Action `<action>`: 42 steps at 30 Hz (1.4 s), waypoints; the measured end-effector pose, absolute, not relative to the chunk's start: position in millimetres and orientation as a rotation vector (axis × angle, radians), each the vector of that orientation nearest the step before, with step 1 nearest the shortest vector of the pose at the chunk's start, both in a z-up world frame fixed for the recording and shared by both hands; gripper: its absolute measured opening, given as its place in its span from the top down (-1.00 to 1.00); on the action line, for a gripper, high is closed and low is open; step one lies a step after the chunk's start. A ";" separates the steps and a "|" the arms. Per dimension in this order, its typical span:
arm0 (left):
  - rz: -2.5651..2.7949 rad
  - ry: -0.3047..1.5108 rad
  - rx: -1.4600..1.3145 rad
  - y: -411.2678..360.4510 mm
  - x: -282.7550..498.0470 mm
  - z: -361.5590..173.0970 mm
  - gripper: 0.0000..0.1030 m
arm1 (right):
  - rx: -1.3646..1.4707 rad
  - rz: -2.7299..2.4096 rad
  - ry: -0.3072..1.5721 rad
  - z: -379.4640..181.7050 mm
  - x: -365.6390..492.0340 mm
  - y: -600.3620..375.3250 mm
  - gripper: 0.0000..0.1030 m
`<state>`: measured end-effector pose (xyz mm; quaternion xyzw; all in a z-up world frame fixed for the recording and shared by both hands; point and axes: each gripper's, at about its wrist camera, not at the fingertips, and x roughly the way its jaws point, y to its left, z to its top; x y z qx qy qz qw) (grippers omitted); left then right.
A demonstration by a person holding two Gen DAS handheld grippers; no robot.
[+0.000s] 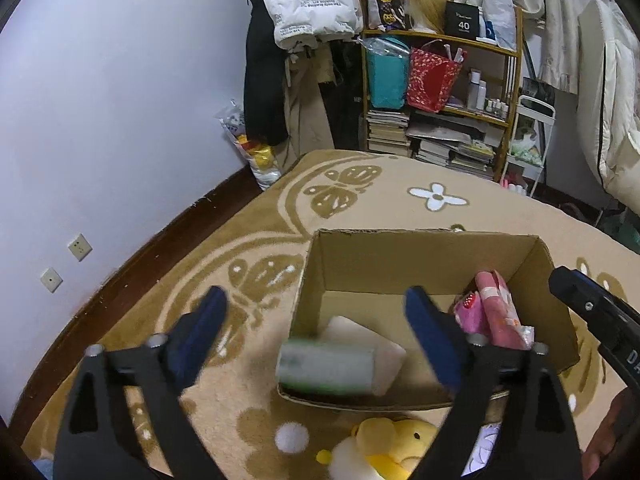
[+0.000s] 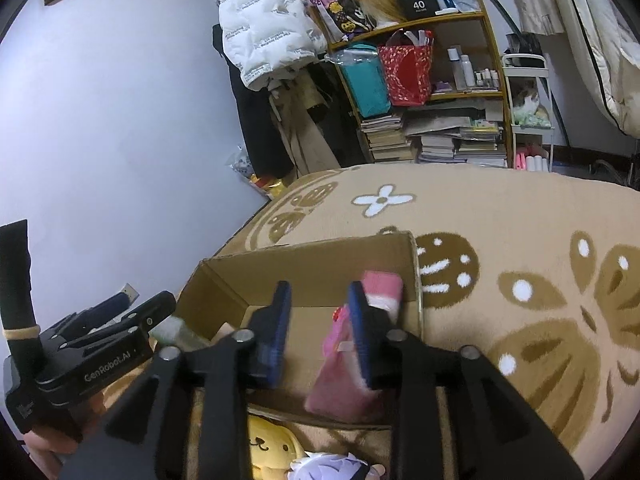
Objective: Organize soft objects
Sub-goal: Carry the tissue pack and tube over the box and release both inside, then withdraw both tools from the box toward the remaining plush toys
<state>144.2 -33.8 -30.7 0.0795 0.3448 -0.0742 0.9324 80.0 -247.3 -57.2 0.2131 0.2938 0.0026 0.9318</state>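
Above the cardboard box (image 1: 360,272), the left gripper (image 1: 316,320) is held wide apart; the right gripper (image 2: 320,312) is spread too, with pink cloth (image 2: 344,376) seen at 5 o'clock.

Both cameras ride low over the patterned rug (image 1: 400,184), each peering forward between its own two fingers and down into the open cardboard box (image 1: 420,264) close below. The left view sits nearer the box's left wall, with the white wall (image 1: 120,100) beside it; the right view hangs over the box's right wall (image 2: 416,280). Both face the cluttered wooden shelf (image 1: 500,52) beyond the rug's far edge, and each catches the other gripper at its edge.
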 end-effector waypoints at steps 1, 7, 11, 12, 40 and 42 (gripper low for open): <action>-0.148 0.698 0.168 -33.7 143.1 -29.7 -0.86 | 0.444 0.008 0.599 -56.8 78.7 -247.6 0.12; -0.114 0.675 0.237 -37.3 136.5 -26.7 -0.99 | 0.452 -0.013 0.593 -52.7 71.5 -251.0 -0.41; -0.115 0.680 0.256 -38.0 131.4 -24.6 -0.99 | 0.438 -0.014 0.598 -51.0 65.6 -252.7 -0.75; -0.115 0.679 0.257 -37.8 130.7 -23.8 -0.99 | 0.435 -0.019 0.596 -50.2 63.6 -253.2 -0.82; -0.197 0.820 0.204 -19.0 80.9 -40.1 -0.99 | 0.421 -0.051 0.703 -61.0 10.3 -240.9 -0.99; -0.200 0.832 0.206 -20.7 79.5 -42.7 -0.99 | 0.413 -0.050 0.720 -63.2 9.2 -238.6 -0.99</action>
